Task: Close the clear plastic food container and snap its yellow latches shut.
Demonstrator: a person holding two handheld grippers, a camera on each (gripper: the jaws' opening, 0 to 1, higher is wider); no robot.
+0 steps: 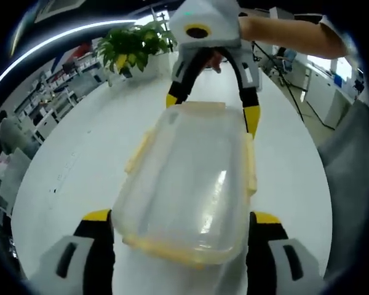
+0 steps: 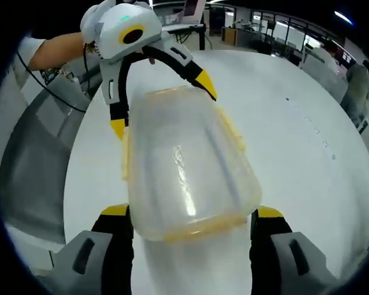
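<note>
Clear container (image 1: 190,184), lid on, yellow latches (image 1: 251,165) flared outward

Your left gripper (image 1: 182,230) has the container (image 1: 190,184) between its two jaws, one jaw at each side of the near end. Your right gripper (image 2: 191,224) flanks the opposite end the same way. The container sits on the table (image 1: 86,147), lid (image 2: 184,166) on it. Beyond the right gripper, a plant (image 1: 130,49) stands on the table.

Both grippers: white/grey bodies, black jaws w/ yellow tips; person's sleeve (image 2: 31,44) white.
</note>
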